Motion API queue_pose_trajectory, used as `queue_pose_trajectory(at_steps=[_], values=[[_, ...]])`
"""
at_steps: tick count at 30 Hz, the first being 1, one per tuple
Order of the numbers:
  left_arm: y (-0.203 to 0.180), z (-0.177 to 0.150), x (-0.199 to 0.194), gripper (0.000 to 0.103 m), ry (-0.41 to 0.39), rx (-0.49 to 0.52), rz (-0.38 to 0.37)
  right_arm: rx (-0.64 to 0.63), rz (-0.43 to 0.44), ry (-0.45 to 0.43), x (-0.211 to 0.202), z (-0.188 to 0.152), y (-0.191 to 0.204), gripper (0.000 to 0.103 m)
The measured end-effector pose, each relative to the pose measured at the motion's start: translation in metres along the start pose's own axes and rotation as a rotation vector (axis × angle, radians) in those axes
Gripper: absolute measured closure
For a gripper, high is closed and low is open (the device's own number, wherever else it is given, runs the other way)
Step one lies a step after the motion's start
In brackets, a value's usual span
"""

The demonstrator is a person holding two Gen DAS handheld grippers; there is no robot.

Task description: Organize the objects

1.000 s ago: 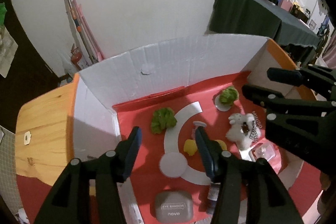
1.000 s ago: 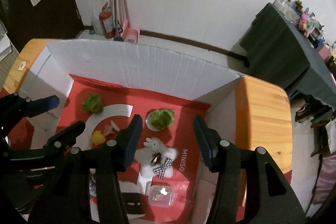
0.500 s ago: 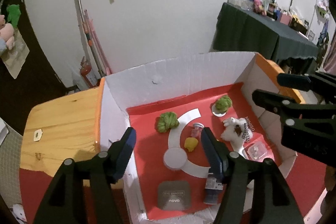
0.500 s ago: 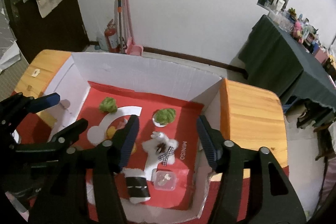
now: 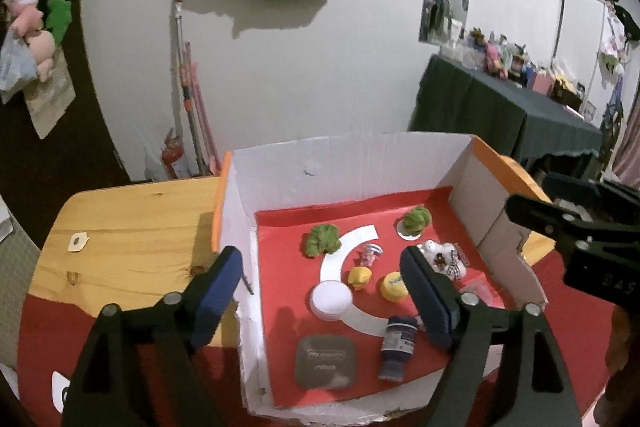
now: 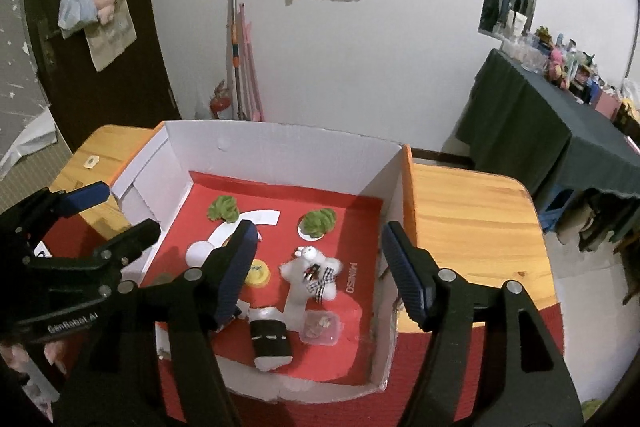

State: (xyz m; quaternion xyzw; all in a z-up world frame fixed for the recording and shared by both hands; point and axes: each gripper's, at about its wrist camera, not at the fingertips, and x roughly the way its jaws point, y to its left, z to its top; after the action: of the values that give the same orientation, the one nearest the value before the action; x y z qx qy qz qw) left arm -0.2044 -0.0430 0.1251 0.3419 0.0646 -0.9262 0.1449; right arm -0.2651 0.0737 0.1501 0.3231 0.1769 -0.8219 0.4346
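Box (image 5: 344,163) of white card with a red floor sits on a wooden table (image 5: 132,227); all places below are relative to the box. Left gripper (image 5: 320,291) hangs over the near left wall, jaws spread and just been opening, nothing gripped between them. Right gripper (image 6: 316,267) hangs over the near right part, jaws also apart and just been opening, nothing pressed by the pads.

Inside the box:
- two green tufts, one far left (image 5: 322,239), one far right on a white disc (image 5: 416,219)
- white plush (image 6: 314,273) with a checked bow, right of centre
- yellow cap (image 5: 394,286) and yellow toy (image 5: 359,277), centre, apart
- small pink figure (image 5: 370,254), just beyond the yellow toy
- dark bottle (image 5: 396,347) lying near the front wall
- grey case (image 5: 326,361), front, left of the bottle
- clear tub (image 6: 322,325), front right, near the plush

All items lie on the red floor.
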Motion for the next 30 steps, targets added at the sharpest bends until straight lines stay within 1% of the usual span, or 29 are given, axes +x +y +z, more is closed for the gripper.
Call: queue_pose_trajectory(at_steps=[1, 6, 9, 12, 14, 16, 22, 25, 28, 30], values=[[0.001, -0.003, -0.002, 0.015, -0.015, -0.006, 0.004, 0.002, -0.005, -0.015, -0.002, -0.004, 0.0, 0.038], [0.004, -0.022, -0.01, 0.008, -0.064, -0.025, 0.024, 0.004, -0.013, -0.073, -0.008, -0.025, -0.001, 0.029], [0.007, -0.034, -0.013, 0.005, -0.091, -0.05, 0.02, -0.004, -0.032, -0.11, -0.01, -0.037, 0.001, 0.025], [0.004, -0.044, -0.015, 0.004, -0.109, -0.039, 0.025, -0.007, -0.034, -0.145, -0.012, -0.051, 0.005, 0.022], [0.002, -0.052, -0.017, 0.001, -0.13, -0.025, 0.044, -0.01, -0.028, -0.165, -0.012, -0.06, 0.008, 0.016], [0.001, -0.059, -0.02, 0.0, -0.154, -0.026, 0.054, 0.0, -0.036, -0.177, -0.009, -0.068, 0.009, 0.016], [-0.003, -0.07, -0.02, 0.0, -0.179, -0.017, 0.07, 0.024, -0.04, -0.181, 0.007, -0.083, 0.006, 0.015], [-0.007, -0.073, -0.013, 0.0, -0.173, 0.002, 0.081, 0.032, -0.047, -0.179, 0.014, -0.087, 0.005, 0.015], [-0.006, -0.076, -0.006, 0.0, -0.165, -0.004, 0.081, 0.021, -0.07, -0.18, 0.021, -0.088, 0.007, 0.015], [-0.005, -0.077, -0.001, 0.0, -0.162, -0.011, 0.083, 0.027, -0.068, -0.178, 0.025, -0.088, 0.007, 0.015]])
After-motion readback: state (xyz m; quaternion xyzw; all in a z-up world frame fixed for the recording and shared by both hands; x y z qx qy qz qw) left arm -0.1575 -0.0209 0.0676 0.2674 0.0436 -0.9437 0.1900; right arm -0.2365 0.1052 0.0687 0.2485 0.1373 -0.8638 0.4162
